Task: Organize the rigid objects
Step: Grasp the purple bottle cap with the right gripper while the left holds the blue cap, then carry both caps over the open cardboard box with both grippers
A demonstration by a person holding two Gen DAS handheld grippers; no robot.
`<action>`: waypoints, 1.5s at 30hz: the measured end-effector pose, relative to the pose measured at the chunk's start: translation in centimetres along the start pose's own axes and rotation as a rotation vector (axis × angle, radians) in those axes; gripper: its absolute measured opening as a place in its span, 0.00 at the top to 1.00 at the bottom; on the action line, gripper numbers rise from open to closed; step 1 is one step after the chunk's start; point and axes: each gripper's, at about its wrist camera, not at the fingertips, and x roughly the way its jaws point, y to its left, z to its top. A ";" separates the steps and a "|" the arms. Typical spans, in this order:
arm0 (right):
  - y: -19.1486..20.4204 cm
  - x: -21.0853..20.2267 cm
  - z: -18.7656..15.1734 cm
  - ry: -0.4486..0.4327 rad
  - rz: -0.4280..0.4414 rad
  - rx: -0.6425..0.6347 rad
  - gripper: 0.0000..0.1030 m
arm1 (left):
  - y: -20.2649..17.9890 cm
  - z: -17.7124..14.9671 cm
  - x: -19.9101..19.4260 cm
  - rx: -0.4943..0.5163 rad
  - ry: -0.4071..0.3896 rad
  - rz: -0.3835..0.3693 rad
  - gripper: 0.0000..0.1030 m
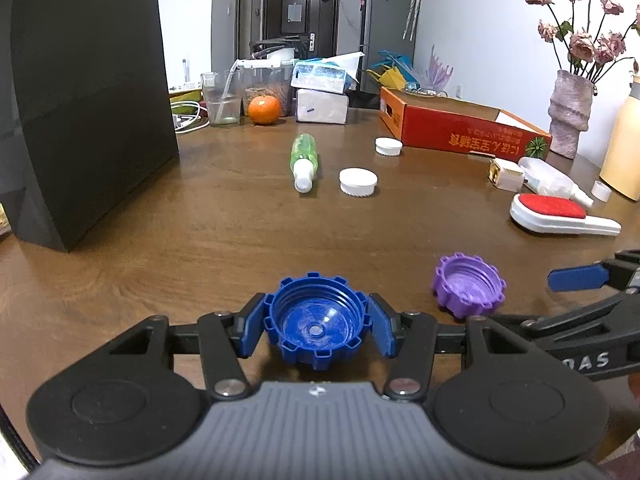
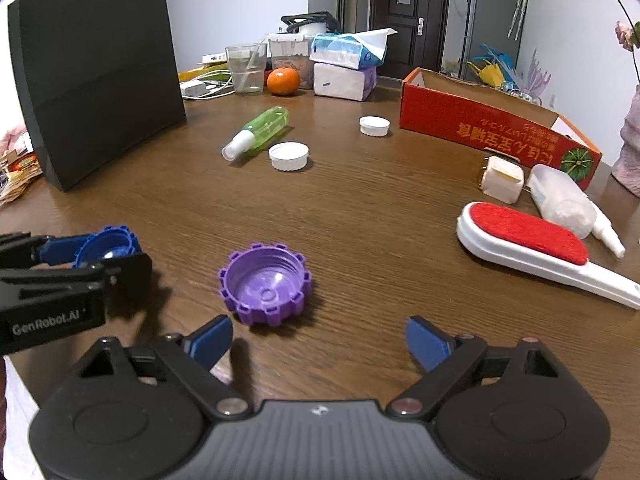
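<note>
Left gripper held a blue cap; right gripper stood wide and empty before a purple one.

Left wrist view: the left gripper point(image 1: 318, 326) had its jaws part closed, blue pads pressed on both sides of the ridged blue plastic screw cap point(image 1: 318, 322), hollow side up, near the front of the brown wooden table point(image 1: 240, 220). The ridged purple plastic screw cap point(image 1: 469, 284) lay just right of it. The grip sat on notched ribs, so the cap could twist loose if tilted. Right wrist view: the right gripper point(image 2: 319, 344) had its jaws wide with nothing between them, the purple cap point(image 2: 265, 284) just beyond and left of centre. Closing off-centre could nudge it toward the left gripper point(image 2: 92, 254) close by.
</note>
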 end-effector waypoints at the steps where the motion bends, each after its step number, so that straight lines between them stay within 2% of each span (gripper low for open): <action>1: 0.1 0.2 0.2 -0.001 0.000 0.004 0.13 | 0.1 0.2 0.2 0.001 0.001 0.002 0.46; 6: 0.3 1.2 0.8 -0.020 -0.017 0.014 0.15 | 0.4 0.7 1.0 -0.011 0.015 0.001 0.46; 8: 0.3 1.5 1.0 -0.019 0.000 0.019 0.21 | 0.5 0.8 1.3 -0.021 0.023 -0.001 0.46; 12: 0.3 2.1 1.5 -0.017 0.023 0.023 0.24 | 0.6 1.0 1.7 -0.024 0.036 -0.004 0.46; 13: 0.3 2.3 1.6 -0.020 0.026 0.021 0.27 | 0.6 1.1 1.8 -0.025 0.036 -0.004 0.46; 16: 0.2 2.4 1.9 -0.040 0.035 0.003 0.50 | 0.5 1.4 2.1 -0.028 0.036 -0.004 0.46; 26: -1.9 2.4 2.2 -0.054 0.089 0.024 0.50 | -1.7 2.9 3.2 -0.025 0.049 -0.026 0.46; 36: -4.6 0.8 3.2 -0.099 0.065 0.012 0.50 | -4.0 4.9 3.3 -0.025 0.035 -0.038 0.46; 45: -9.2 -1.2 4.6 -0.162 0.003 0.031 0.50 | -7.2 7.7 3.5 0.005 0.010 -0.053 0.46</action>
